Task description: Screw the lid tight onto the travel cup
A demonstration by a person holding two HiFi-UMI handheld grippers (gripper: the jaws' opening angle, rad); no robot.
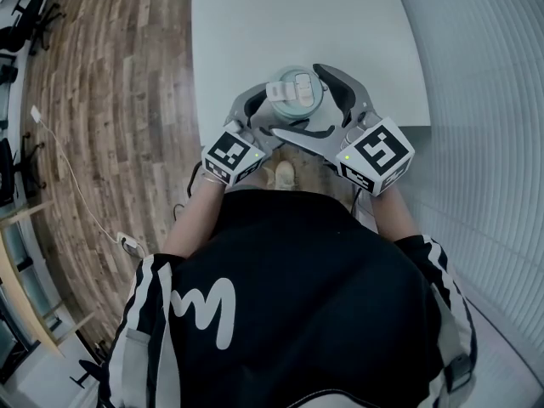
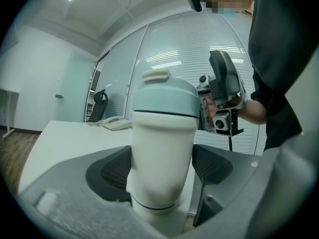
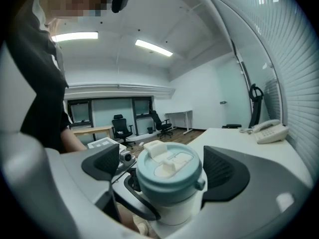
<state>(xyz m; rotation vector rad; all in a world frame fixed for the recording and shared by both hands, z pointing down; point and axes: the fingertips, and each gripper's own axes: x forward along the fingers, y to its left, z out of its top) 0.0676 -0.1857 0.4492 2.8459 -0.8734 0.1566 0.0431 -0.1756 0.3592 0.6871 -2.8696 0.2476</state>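
Left gripper [image 2: 162, 167] clamped on cup [image 2: 160, 133] body, likely to brace it against twisting. Cup held upright at near table [image 1: 297, 24] edge, lid [image 3: 168, 176] seated on top. Right gripper [image 3: 165, 166] spread around lid, gap seen at one pad; not yet pinched for tightening.

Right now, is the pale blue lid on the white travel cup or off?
On: the pale blue lid sits atop the white travel cup; tightness cannot be told.

White table [image 1: 255, 41] beside slatted blinds [image 1: 484, 100], wood floor [image 1: 110, 100], office chairs [image 3: 121, 126], ceiling striplights [image 3: 153, 48].
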